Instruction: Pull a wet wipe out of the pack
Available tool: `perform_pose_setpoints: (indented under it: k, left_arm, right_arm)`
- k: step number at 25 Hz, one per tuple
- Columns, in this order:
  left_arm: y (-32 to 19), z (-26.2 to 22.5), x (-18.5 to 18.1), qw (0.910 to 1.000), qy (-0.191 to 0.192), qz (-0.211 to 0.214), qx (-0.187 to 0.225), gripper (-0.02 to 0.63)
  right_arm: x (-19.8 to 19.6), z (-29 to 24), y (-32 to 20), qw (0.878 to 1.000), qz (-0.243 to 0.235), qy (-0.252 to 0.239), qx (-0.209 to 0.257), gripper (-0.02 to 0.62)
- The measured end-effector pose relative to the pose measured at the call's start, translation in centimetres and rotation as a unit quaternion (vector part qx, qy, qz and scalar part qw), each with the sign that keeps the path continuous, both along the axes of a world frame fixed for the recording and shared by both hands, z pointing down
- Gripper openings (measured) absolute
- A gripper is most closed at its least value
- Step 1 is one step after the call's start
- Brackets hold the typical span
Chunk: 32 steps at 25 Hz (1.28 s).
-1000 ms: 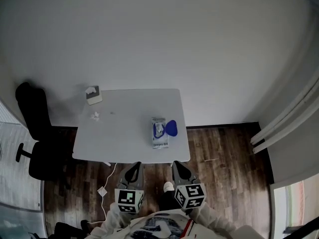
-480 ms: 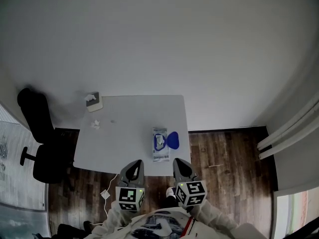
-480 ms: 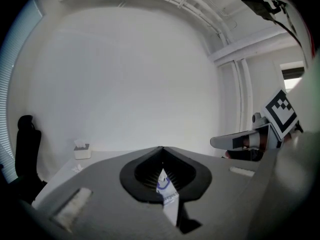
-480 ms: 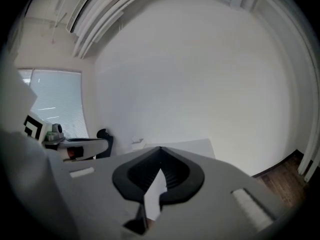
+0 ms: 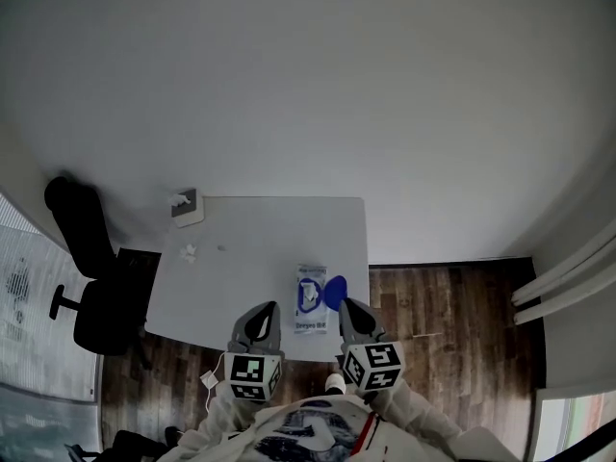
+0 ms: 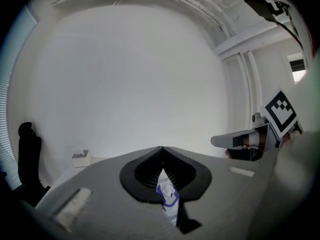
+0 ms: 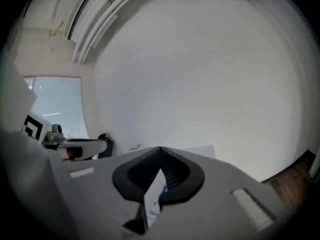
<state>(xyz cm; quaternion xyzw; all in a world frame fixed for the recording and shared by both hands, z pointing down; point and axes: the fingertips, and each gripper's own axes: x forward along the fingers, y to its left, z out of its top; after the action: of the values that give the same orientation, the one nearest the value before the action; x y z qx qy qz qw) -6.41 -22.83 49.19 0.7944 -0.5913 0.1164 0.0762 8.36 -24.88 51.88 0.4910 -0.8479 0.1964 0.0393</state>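
wipe pack: long axis toward wall | left gripper jaws together | right gripper jaws together

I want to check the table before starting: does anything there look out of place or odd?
Two small things. The wet wipe pack near the front edge of the table has its blue flap open, folded out to the right. A crumpled white piece lies loose near the tissue box. Nothing looks spilled.

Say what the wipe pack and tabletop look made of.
Wipe pack: likely soft plastic film, white with blue print; sheen too small to judge. Blue flap at its side: probably plastic. Tabletop: smooth, matte, pale grey; laminate or painted board, can't tell.
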Motion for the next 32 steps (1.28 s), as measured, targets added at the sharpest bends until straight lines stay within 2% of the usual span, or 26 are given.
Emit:
perform_pose_setpoints:
  k: [6,12,20,32]
  left_arm:
    - [-1.4,0.0,-0.8,0.9997,-0.012,-0.022,-0.008,0.005]
    - [-2.1,0.9,-1.2,0.9996,-0.007,-0.021,-0.015,0.005]
    - [-4.8,2.1,-2.6,0.9997,0.001,0.012,-0.021,0.005]
    - [-8.6,3.2,-8.2,0.9961,0.028,0.076,-0.035,0.005]
  right_arm:
    - [0.0,0.6,-2.1,1.0,-0.009,-0.015,-0.01,0.006]
    - [-0.6,1.8,-2.5,1.0,-0.01,-0.009,-0.024,0.006]
    - [-1.3,2.5,-4.4,0.999,0.029,0.007,-0.038,0.006]
    - [-7.3,2.8,-5.9,0.994,0.086,0.031,-0.052,0.006]
